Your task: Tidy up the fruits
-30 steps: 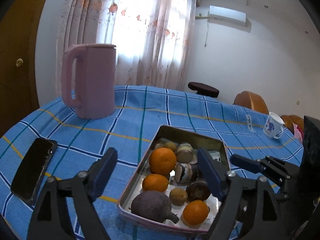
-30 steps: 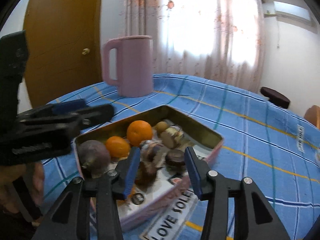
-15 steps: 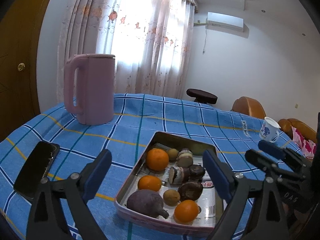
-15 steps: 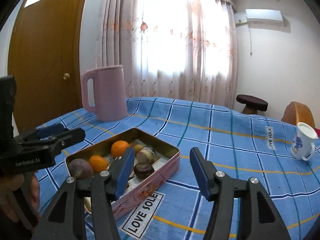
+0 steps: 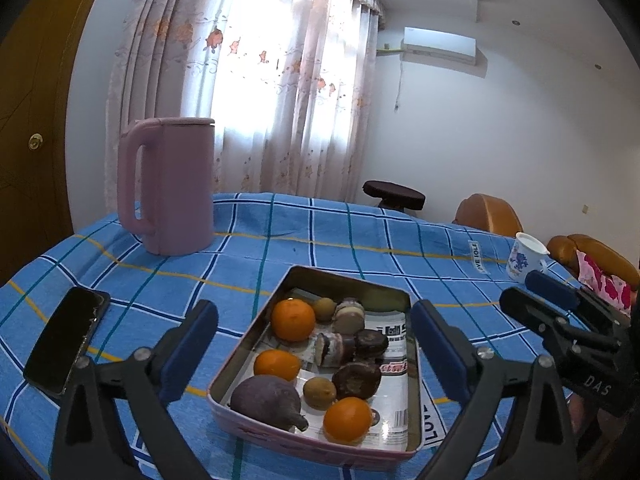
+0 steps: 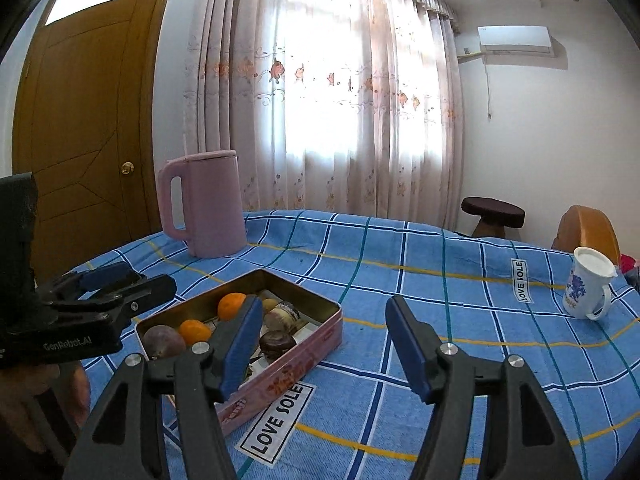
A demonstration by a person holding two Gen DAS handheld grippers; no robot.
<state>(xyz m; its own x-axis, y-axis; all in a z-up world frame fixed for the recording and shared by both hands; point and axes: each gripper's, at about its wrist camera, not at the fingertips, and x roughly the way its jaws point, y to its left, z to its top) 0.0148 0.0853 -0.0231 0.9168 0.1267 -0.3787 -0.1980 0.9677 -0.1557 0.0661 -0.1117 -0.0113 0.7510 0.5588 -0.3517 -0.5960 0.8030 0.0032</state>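
The tin tray (image 5: 412,432) sits on the near part of the counter (image 5: 360,232), holding three oranges (image 5: 293,319), two small kiwi-like fruits (image 5: 319,393), a dark purple fruit (image 5: 265,396) at its near left corner and several brown and cream pieces (image 5: 356,379) I cannot identify. Everything is packed close, some pieces touching.

The left gripper (image 5: 314,354) hangs above the tray's near end, released and empty, jaws spread wider than the tray. The right gripper (image 6: 322,346) is also released and empty, off to the tray's right.

Likely risks: round oranges could roll or squirt out of a pinch. A reach into the crowded middle could knock neighbours. A finger catching the rim could slide the light tin across the cloth. The two grippers sit near each other and could clash. The phone (image 5: 64,344) on the left and the cup (image 5: 524,256) far right are well clear.

Compared with a second ago, both grippers have drawn back and risen; the tray looks farther away, and the fruits lie unchanged.
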